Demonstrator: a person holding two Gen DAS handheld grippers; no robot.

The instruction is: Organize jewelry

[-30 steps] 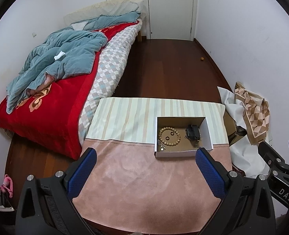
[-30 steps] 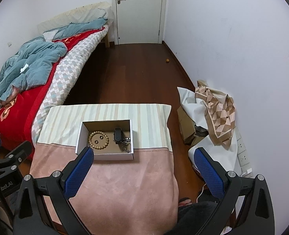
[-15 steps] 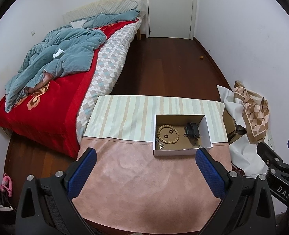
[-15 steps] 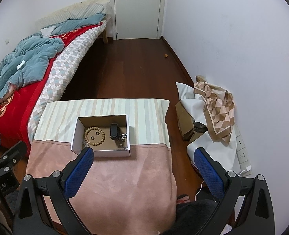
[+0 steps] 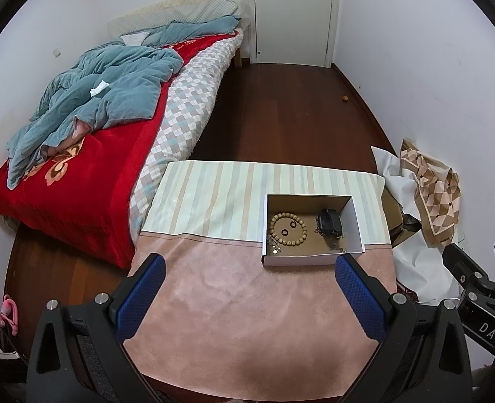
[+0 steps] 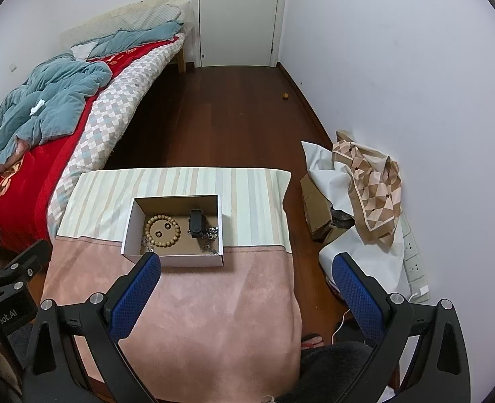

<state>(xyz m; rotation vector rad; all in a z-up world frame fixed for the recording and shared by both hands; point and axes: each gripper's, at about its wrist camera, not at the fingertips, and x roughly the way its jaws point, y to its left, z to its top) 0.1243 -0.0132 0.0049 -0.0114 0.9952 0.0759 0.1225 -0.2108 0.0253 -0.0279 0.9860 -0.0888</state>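
Covering the table, a pink-and-striped cloth [image 5: 254, 319] holds the box [image 5: 311, 260] — both grippers' jaws spread.

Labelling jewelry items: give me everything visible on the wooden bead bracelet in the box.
The tan wooden bead bracelet is a closed loop of round, matte beads lying flat on the brown floor of the open white cardboard box, in its left half. Two small dark rings sit inside the loop. A thin silvery chain lies at its near-left edge; contact is unclear. Neither claw touches it.
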